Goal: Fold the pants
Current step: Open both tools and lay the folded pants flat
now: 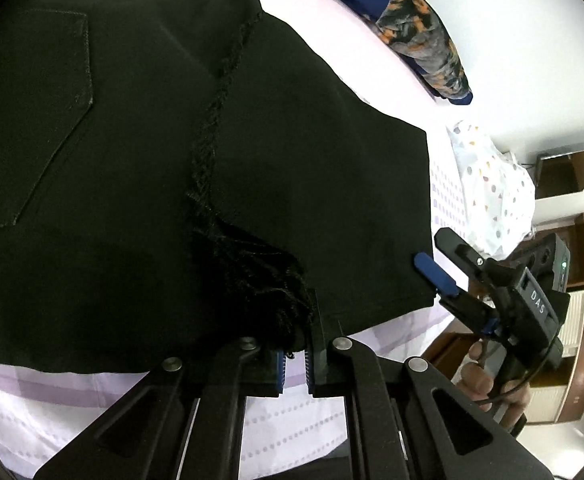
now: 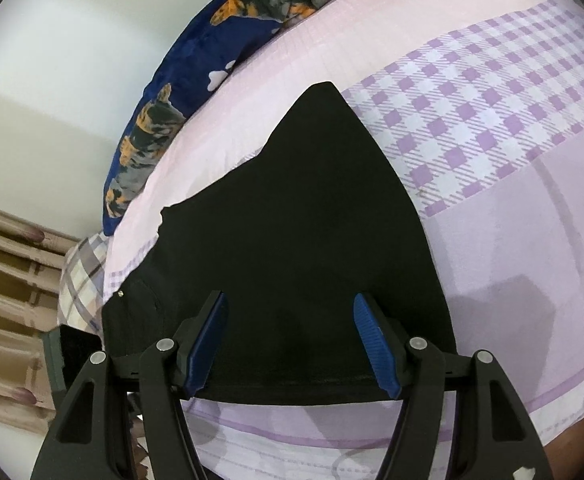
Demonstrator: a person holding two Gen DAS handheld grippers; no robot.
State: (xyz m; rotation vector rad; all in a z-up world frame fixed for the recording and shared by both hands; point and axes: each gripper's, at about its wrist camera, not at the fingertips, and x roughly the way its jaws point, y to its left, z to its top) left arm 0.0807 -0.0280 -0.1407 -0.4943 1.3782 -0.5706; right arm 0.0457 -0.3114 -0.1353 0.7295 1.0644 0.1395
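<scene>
Left wrist view: black pants (image 1: 139, 168) spread on a lilac bedsheet (image 1: 283, 432), back pocket (image 1: 27, 120) at far left, frayed seam running down the middle to the near edge. Left gripper (image 1: 295, 364) clamped shut on that near edge, right at the frayed tuft (image 1: 259, 276), blue pads pinching cloth. Right gripper (image 1: 438, 270) seen at the right, at the pants' near right corner, jaws apart, nothing pinched yet. Patterned pillow (image 1: 424, 36) far right, well apart from the cloth.

Right wrist view: same pants (image 2: 292, 220) narrowing toward the far end across the checked part of the bedsheet. Right gripper (image 2: 289, 344) wide open, straddling the near hem, blue pads (image 2: 376, 344) resting either side over cloth but not squeezing.

Judging the step: securing both near corners before lifting the fold. Best to lower the right jaws so the whole hem thickness sits between the pads, then close fully. Worth keeping the left grip firm, since a hold on loose fray alone may slip. Better to lift both hands together and level, carrying the near edge toward the far end, keeping the edges lined up and the sheet undragged.
</scene>
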